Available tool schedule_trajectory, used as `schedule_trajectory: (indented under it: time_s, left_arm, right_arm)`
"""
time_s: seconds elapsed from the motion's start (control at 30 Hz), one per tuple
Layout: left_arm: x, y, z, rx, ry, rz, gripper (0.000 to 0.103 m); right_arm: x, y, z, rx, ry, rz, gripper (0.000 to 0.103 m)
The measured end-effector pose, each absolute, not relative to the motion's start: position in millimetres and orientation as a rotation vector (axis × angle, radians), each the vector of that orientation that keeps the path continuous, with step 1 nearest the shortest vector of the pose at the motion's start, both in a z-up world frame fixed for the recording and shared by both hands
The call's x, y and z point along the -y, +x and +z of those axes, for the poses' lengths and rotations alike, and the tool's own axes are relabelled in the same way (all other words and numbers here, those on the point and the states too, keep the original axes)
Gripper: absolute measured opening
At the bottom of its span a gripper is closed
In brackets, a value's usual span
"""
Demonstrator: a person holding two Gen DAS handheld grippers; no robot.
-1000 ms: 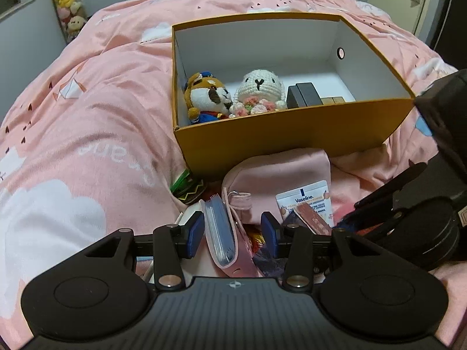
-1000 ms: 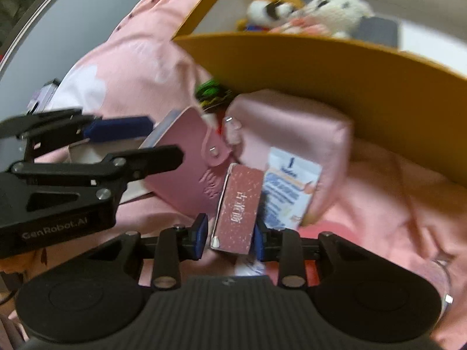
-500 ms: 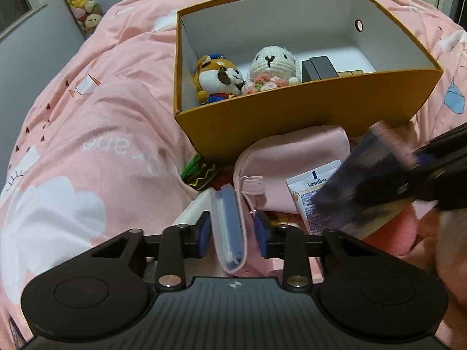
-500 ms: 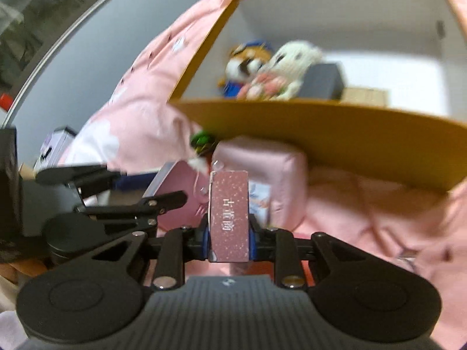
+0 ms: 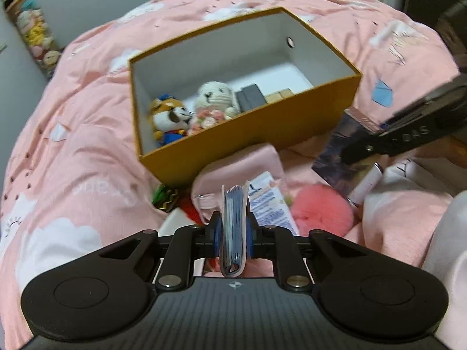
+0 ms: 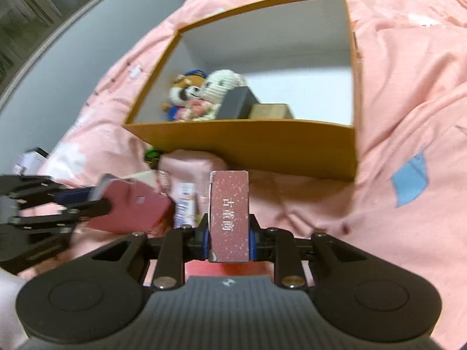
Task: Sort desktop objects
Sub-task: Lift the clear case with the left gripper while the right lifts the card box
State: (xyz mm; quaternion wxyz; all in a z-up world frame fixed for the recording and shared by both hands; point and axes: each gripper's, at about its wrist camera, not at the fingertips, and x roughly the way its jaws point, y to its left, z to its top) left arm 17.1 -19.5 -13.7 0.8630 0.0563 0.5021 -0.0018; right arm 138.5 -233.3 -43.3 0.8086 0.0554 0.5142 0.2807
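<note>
My left gripper (image 5: 232, 230) has a slim pink case with blue contents (image 5: 233, 213) upright between its blue pads; the jaws are closing and the pads press its sides. In the right wrist view the same case (image 6: 131, 207) shows held off the bed at the left. My right gripper (image 6: 229, 239) is shut on a maroon speckled box (image 6: 229, 213), held upright in front of the orange box (image 6: 248, 143). The orange box (image 5: 248, 134) lies open ahead, holding two plush toys (image 5: 169, 119), a dark box (image 5: 248, 96) and wooden blocks.
On the pink bedspread (image 5: 73, 160) before the orange box lie a pink pouch (image 5: 239, 163), a Vaseline tube (image 5: 268, 204), a pink pompom (image 5: 321, 210), a white tube (image 5: 367, 183) and a green item (image 5: 163, 198). The orange box's right half shows bare white floor.
The left jaws narrowed onto the pink case and lifted it. The right gripper took hold of the maroon box, raised it and carried it toward the orange box.
</note>
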Motion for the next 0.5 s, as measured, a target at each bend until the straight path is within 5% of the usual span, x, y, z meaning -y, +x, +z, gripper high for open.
schedule_trajectory:
  time_s: [0.5]
  left_arm:
    - [2.5,49.0,-63.3,-1.018,-0.054,0.064,0.020]
  right_arm:
    - [195.9,174.6,-90.1,-1.156,0.093,0.591,0.029]
